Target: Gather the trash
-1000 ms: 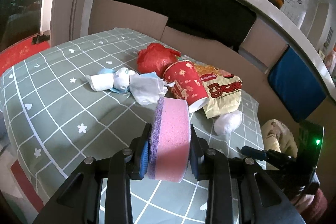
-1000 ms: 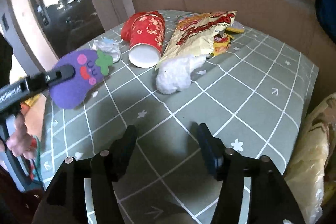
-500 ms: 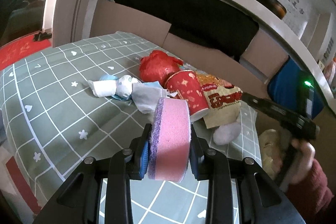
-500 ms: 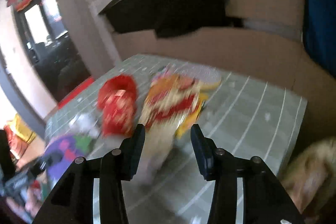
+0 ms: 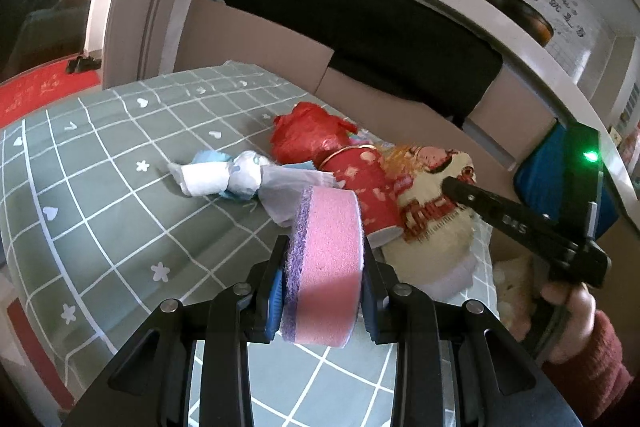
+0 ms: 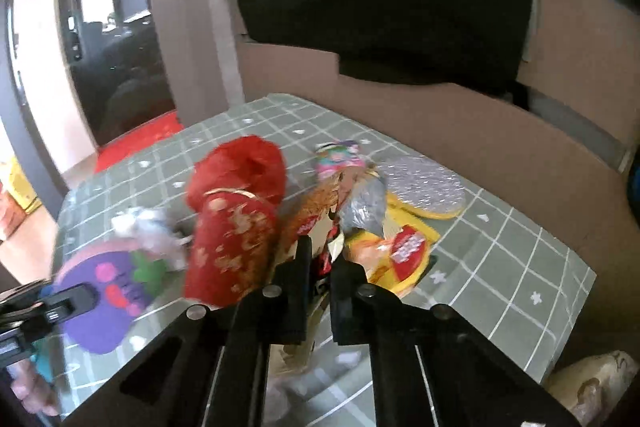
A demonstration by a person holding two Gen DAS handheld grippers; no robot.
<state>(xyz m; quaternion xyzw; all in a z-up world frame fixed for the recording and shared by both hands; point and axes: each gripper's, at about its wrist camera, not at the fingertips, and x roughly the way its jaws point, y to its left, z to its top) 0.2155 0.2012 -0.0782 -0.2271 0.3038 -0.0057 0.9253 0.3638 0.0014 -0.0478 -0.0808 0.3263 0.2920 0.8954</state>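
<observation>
My left gripper (image 5: 325, 255) is shut on a pink sponge (image 5: 326, 227) with a purple scrub face, held above the near part of the green checked tablecloth (image 5: 100, 187). The right wrist view shows that sponge (image 6: 104, 291) at lower left. My right gripper (image 6: 322, 255) is shut on the edge of a cream and orange snack bag (image 6: 316, 207). In the left wrist view its tip (image 5: 454, 185) rests on that snack bag (image 5: 436, 227). A red paper cup (image 5: 368, 183) lies on its side beside the bag, and a crumpled red plastic bag (image 5: 308, 139) sits behind it.
Crumpled white tissues (image 5: 216, 179) lie left of the cup, and a white wad (image 5: 452, 279) is under the bag's near end. A silver foil wrapper (image 6: 424, 187) and a yellow packet (image 6: 400, 251) lie right of the bag. Cardboard panels (image 6: 440, 131) stand behind the table.
My right gripper went from the near table up and forward to the snack bag, and its jaws closed on it. The left gripper stayed put with the sponge.
</observation>
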